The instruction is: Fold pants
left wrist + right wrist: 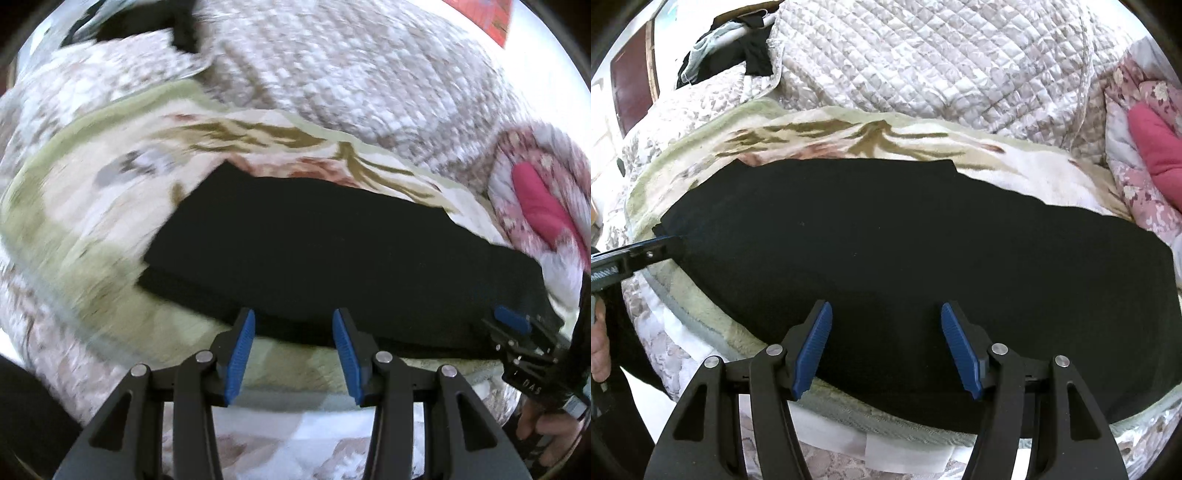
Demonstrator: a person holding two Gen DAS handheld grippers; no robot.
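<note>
The left gripper (293,326) stands spread wide at lower centre, empty, over the black pants' (332,251) near edge; the right gripper (886,319), likewise spread, hovers over the cloth, gripping nothing.

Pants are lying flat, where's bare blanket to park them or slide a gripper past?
Free: the floral blanket strip between the black pants and the quilted cover, and its green edge left of the pants. Crowded: pink pillow on the right.
</note>
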